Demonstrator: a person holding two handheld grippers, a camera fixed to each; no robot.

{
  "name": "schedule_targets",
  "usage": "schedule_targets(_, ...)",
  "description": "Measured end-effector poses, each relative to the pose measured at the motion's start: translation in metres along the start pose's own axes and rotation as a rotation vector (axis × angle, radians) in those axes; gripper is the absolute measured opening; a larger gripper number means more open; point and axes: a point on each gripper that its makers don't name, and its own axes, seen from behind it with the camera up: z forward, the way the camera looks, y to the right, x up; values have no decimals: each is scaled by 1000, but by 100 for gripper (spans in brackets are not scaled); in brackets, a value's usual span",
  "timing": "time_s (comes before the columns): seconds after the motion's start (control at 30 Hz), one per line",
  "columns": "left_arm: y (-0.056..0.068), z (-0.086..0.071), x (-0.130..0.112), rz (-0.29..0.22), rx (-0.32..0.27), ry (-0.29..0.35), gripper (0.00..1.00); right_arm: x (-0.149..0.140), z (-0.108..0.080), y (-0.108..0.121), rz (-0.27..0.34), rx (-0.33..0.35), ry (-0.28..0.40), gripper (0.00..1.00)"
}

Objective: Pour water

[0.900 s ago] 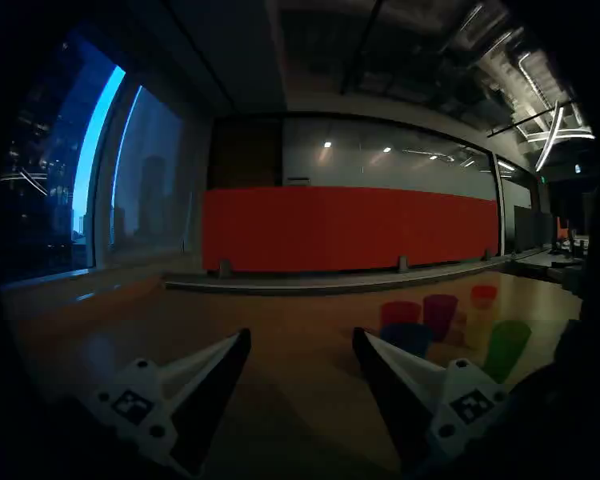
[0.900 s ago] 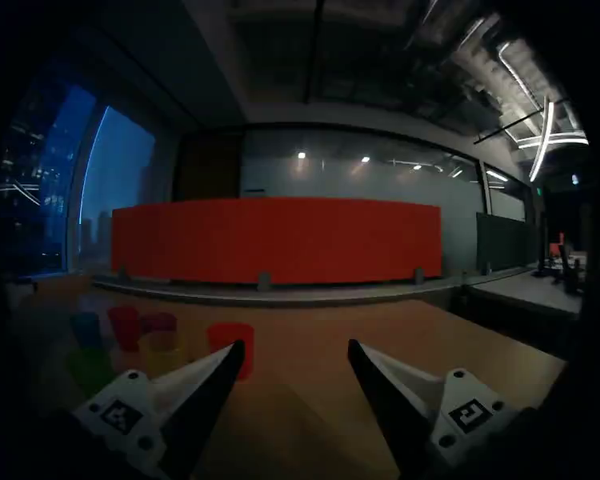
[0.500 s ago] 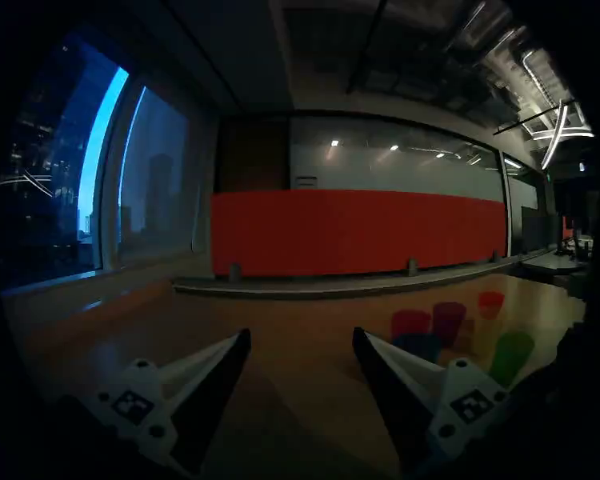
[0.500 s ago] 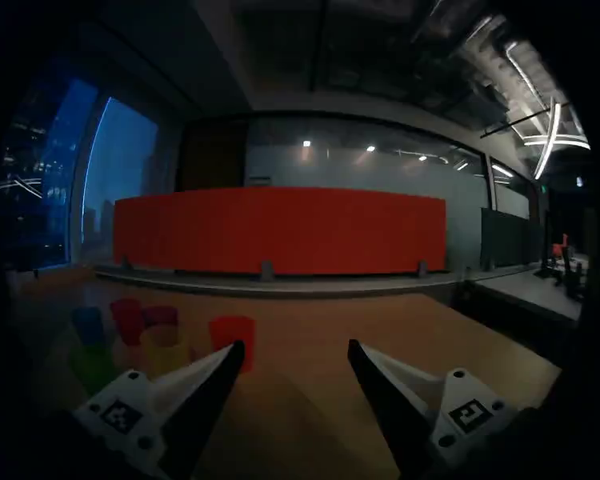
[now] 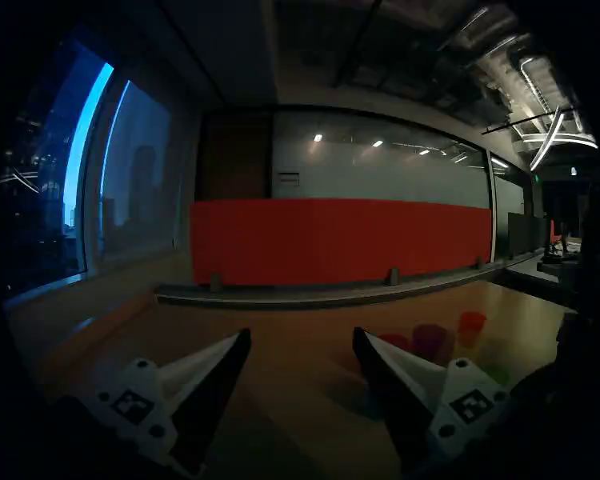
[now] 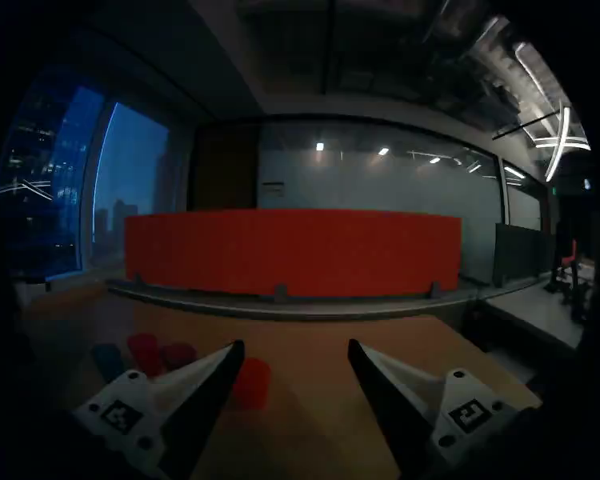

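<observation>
Several coloured plastic cups stand in a cluster on the wooden table [image 5: 300, 400]. In the left gripper view an orange cup [image 5: 470, 329] and a purple cup [image 5: 430, 340] show to the right, partly behind the right finger. My left gripper [image 5: 300, 352] is open with nothing between its fingers. In the right gripper view a red cup [image 6: 252, 382] sits just right of the left finger, with a dark red cup [image 6: 146, 353], a maroon cup [image 6: 177, 355] and a blue cup [image 6: 108, 360] farther left. My right gripper [image 6: 294, 356] is open and holds nothing.
The room is dim. A long red partition [image 5: 340, 240] runs along the table's far edge, with glass walls behind and windows [image 5: 68, 184] at the left. Another desk [image 6: 540, 308] stands beyond the table's right edge.
Both views have tilted upward: the cups sit lower in each view, and the green and yellow cups have slipped out of sight behind the fingers. Both grippers stay open.
</observation>
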Motion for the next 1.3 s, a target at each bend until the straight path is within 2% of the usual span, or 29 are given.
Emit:
schedule_targets(0.37,1,13,67,66,-11,22,94,58,4,-5,32,47,-11,100)
schedule_targets(0.67,5,15,124,50,-55,56,94,94,2,-11,23,77,-7,100)
schedule_targets(0.87,6,14,132,43,-84,49,94,94,4,-15,18,102,-18,100)
schedule_targets(0.97,12,14,130,41,-123,37,94,95,2,-26,16,157,-19,100)
schedule_targets(1.3,49,14,124,20,-306,3,94,110,-14,-73,40,379,-9,100)
